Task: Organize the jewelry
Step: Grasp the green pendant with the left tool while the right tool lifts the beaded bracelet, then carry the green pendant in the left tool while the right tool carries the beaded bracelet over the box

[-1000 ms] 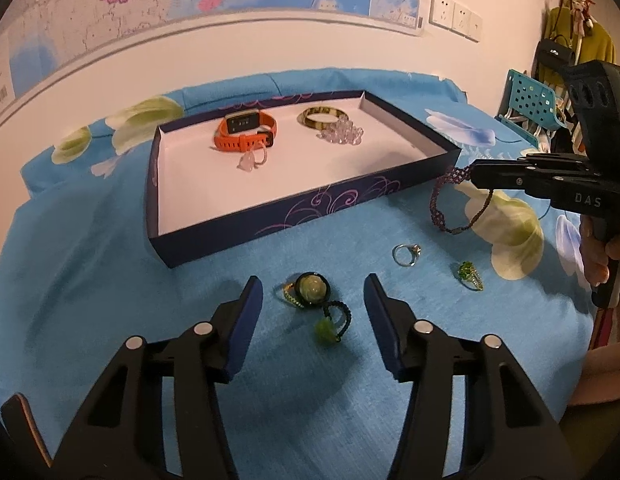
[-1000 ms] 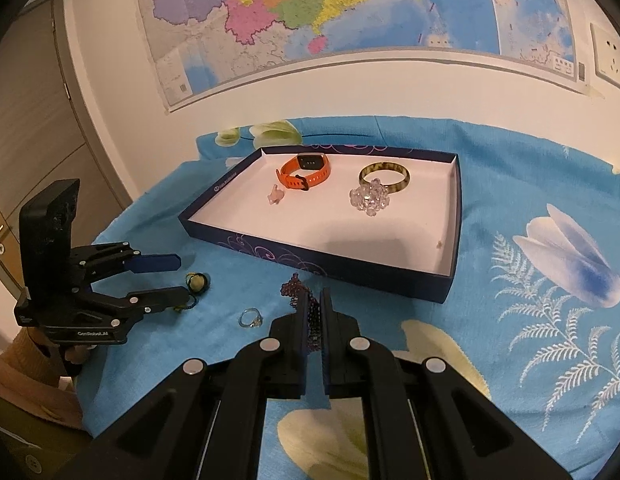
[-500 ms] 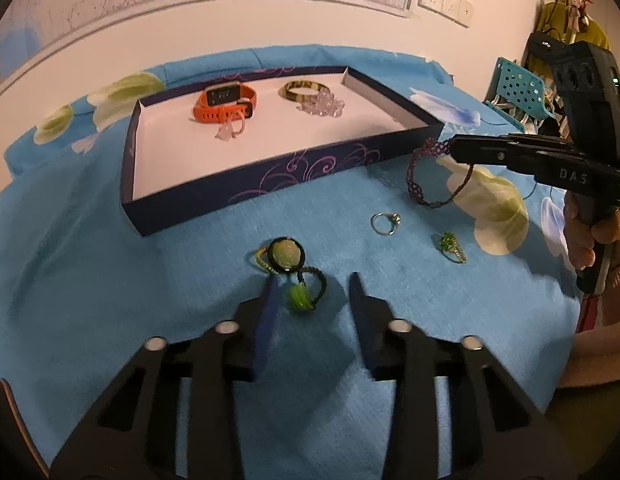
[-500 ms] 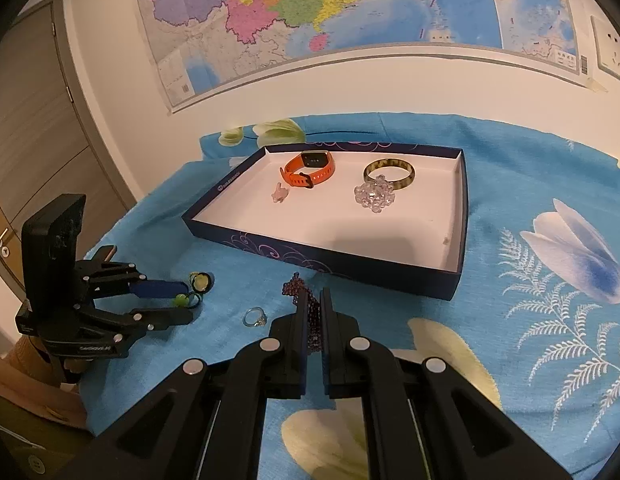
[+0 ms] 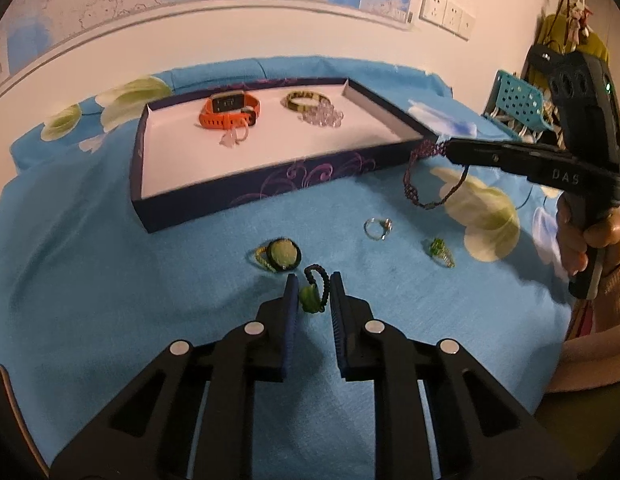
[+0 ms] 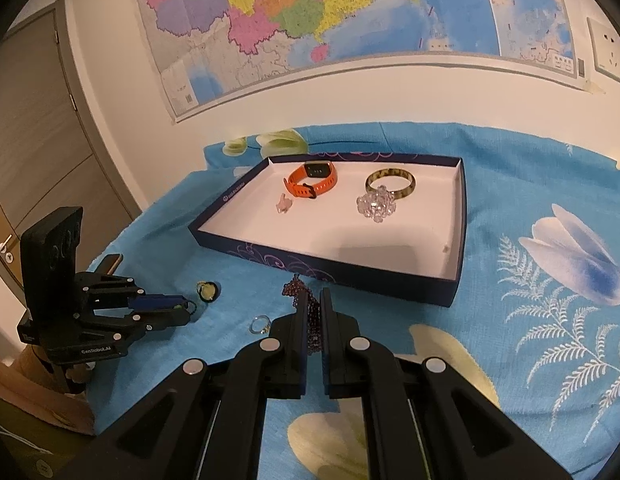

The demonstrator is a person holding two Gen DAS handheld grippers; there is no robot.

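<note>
Our left gripper (image 5: 313, 286) straddles a green bead on a black cord loop (image 5: 315, 293) lying on the blue floral cloth (image 5: 110, 280), its jaws having just been closing and now narrow around the bead, though we cannot tell whether the pads press it. Our right gripper (image 6: 314, 308) is clamped on a purple beaded bracelet (image 5: 424, 184), which dangles just beside the tray (image 5: 270, 196). Only the left wrist view shows the green-stoned ring (image 5: 441, 249) near the silver ring (image 5: 377, 228); only the right wrist view shows the door (image 6: 42, 128) and the map's (image 6: 310, 20) coloured provinces
</note>
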